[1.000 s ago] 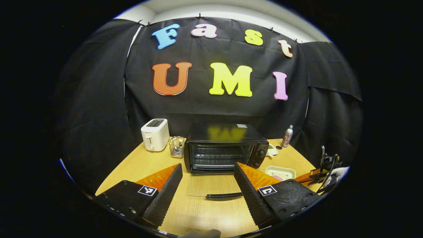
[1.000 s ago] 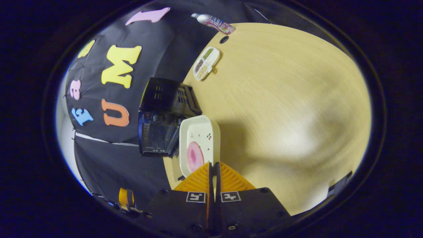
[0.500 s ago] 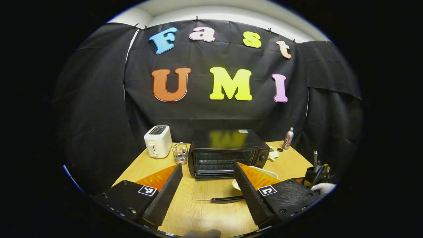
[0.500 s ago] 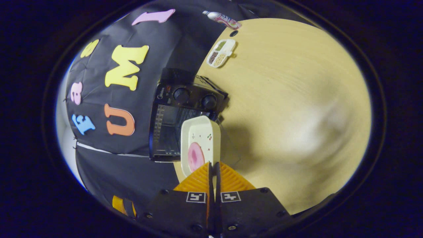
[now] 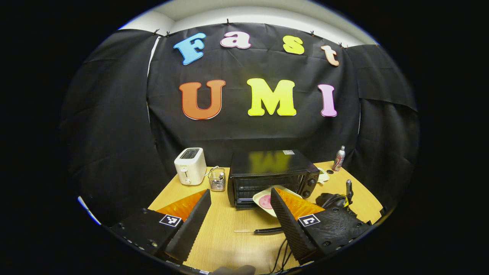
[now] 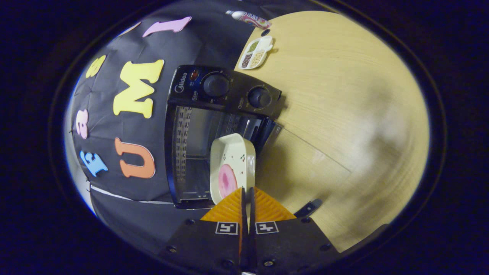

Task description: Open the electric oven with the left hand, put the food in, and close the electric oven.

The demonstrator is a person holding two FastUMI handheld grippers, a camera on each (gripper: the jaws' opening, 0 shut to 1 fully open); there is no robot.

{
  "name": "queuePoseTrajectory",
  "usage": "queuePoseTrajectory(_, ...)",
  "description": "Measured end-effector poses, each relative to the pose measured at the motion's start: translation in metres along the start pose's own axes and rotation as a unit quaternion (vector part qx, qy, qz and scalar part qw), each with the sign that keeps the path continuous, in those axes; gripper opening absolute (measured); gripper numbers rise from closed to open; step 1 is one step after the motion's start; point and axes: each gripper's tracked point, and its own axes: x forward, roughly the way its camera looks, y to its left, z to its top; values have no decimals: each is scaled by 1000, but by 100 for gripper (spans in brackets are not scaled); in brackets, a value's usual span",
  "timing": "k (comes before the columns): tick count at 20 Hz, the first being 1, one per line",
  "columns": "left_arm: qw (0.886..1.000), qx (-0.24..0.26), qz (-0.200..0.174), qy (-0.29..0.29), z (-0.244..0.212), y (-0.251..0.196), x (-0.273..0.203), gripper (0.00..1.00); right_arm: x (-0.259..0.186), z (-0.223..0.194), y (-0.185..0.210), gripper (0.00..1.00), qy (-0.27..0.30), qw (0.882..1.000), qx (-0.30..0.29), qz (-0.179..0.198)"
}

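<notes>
Your right gripper (image 6: 247, 193) pinches the dish (image 6: 232, 168) rim, carrying ham (image 6: 226, 181) level toward the open oven (image 6: 214, 133) | left gripper (image 5: 240, 214) spread, clear of door (image 5: 263, 230).

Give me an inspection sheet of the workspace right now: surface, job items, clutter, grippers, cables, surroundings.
Surface: wooden table, light grain.
Job's things: electric oven with its glass door folded down flat; white dish carrying a pink slice of food, held at the oven mouth.
Clutter: white toaster, wire basket, bottle, divided snack tray.
Grippers: left gripper open, holding nothing; right gripper shut on the dish rim.
Cables: black cables at the table's near edge.
Surroundings: black cloth wall behind the table.
</notes>
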Motion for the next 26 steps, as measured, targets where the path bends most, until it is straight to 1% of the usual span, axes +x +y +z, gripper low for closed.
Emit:
queuePoseTrajectory(1,1000,1,4,0,0,2,-1,95,9,-2,7,0,-2,1000,0,3)
queuePoseTrajectory(2,1000,0,4,2,-1,5,-1,95,16,-3,12,4,-3,1000,0,4)
queuePoseTrajectory(5,1000,-3,9,6,0,14,4,95,41,6,23,4,-16,1000,2,4)
queuePoseTrajectory(6,1000,-3,10,6,0,16,5,95,48,11,23,4,-23,1000,2,1)
queuePoseTrajectory(7,1000,-1,10,5,0,18,6,95,54,17,24,0,-30,1000,3,-1)
queuePoseTrajectory(8,1000,1,13,3,1,22,8,95,59,22,24,0,-39,999,6,-1)
queuePoseTrajectory(9,1000,1,15,3,2,25,9,95,63,25,27,4,-42,999,7,1)
queuePoseTrajectory(10,1000,-2,17,4,0,27,11,95,69,27,28,0,-47,999,0,5)
queuePoseTrajectory(11,1000,-5,18,6,-2,29,12,95,73,29,27,4,-49,999,-7,2)
queuePoseTrajectory(12,1000,-7,19,10,-4,30,14,95,79,30,28,4,-52,999,-11,1)
queuePoseTrajectory(13,1000,-8,20,11,-4,31,15,95,83,29,26,0,-50,999,-15,-2)
queuePoseTrajectory(14,1000,-10,20,14,-4,33,15,95,86,32,26,4,-50,999,-15,0)
queuePoseTrajectory(15,1000,-11,20,14,-5,33,16,95,88,34,27,4,-51,999,-13,6)
queuePoseTrajectory(16,1000,-11,22,14,-6,35,16,95,83,34,35,6,-56,998,-11,21)
queuePoseTrajectory(18,1000,-12,22,15,-7,35,18,95,84,35,40,1,-57,997,-25,37)
queuePoseTrajectory(19,1000,-13,22,16,-6,35,19,95,81,36,44,11,-55,997,-34,43)
queuePoseTrajectory(20,1000,-14,23,16,-6,35,19,95,77,36,48,12,-50,997,-41,46)
queuePoseTrajectory(21,1000,-16,21,14,-5,34,19,95,74,39,55,22,-48,996,-49,56)
queuePoseTrajectory(22,1000,-17,19,13,-5,32,21,95,70,34,55,41,-42,996,-65,50)
queuePoseTrajectory(23,1000,-16,19,12,-4,31,20,95,63,35,54,47,-37,995,-82,46)
queuePoseTrajectory(24,1000,-15,18,9,-3,29,21,95,57,36,54,61,-37,994,-97,41)
queuePoseTrajectory(25,1000,-13,17,6,-1,29,21,95,50,39,55,64,-34,993,-110,40)
queuePoseTrajectory(26,1000,-13,16,1,1,26,21,95,41,39,56,74,-30,991,-123,34)
